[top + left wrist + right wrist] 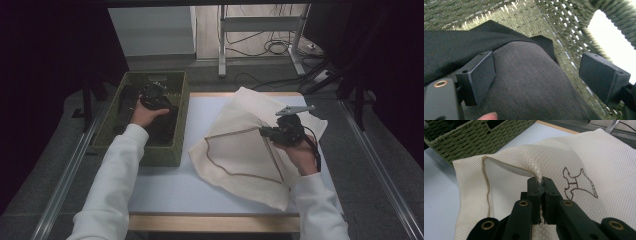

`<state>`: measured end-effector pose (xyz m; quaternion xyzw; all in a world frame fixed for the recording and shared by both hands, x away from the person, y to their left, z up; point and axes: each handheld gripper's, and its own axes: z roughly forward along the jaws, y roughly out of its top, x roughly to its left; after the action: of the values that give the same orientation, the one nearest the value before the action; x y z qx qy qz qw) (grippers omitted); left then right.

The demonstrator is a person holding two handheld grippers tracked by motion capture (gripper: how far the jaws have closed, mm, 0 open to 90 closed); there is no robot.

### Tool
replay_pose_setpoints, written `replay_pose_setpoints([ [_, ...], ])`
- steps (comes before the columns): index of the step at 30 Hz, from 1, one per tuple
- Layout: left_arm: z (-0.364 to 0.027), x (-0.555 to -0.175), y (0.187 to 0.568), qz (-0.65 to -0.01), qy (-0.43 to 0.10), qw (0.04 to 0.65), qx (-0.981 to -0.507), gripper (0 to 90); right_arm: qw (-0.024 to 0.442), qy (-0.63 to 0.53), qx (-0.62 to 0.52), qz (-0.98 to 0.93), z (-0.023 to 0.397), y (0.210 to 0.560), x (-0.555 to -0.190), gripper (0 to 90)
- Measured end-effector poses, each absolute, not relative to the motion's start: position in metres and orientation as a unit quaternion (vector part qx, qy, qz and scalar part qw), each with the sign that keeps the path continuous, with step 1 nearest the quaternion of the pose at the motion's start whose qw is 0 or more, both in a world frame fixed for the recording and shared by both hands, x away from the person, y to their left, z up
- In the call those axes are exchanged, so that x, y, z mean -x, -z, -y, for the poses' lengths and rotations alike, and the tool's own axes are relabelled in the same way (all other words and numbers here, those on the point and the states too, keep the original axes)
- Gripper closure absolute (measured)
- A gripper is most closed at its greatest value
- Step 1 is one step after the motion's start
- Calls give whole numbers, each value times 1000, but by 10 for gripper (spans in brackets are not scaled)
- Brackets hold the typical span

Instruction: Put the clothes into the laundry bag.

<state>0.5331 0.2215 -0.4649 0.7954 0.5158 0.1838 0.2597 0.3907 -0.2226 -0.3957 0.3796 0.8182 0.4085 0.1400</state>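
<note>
My left gripper [539, 72] reaches into a green woven basket [165, 155], jaws wide open. A fold of dark grey cloth [529, 82] lies between them, beside a black cloth [454, 50]; the right pad [601, 75] stands clear of the grey fold. From above, the left gripper [152, 97] hovers over the dark clothes [162, 127]. My right gripper [541, 185] is shut on the rim of a cream mesh laundry bag [599, 162] and lifts its opening off the table. The bag [240, 150] lies at the centre right, with the right gripper [265, 132] on it.
The basket [474, 140] stands at the left on the white table [165, 190], just beside the bag's opening. A brown dog outline [577, 183] is stitched on the bag. A metal stand [222, 45] and cables lie on the floor beyond the table.
</note>
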Motion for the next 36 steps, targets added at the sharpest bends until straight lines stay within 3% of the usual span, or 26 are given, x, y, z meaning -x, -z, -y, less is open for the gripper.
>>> replay_pose_setpoints([
  [14,-224,-538,486,-523,-180,185,-812,95,140,-406,-383,-818,224,397,-391,855],
  [23,-224,-541,501,-512,-186,140,-827,136,141,-406,-383,-818,224,398,-390,854],
  [33,-223,-541,503,-511,-203,115,-827,266,141,-404,-383,-819,223,398,-389,854],
  [36,-225,-541,502,-518,-206,116,-822,344,142,-404,-382,-819,224,398,-389,854],
])
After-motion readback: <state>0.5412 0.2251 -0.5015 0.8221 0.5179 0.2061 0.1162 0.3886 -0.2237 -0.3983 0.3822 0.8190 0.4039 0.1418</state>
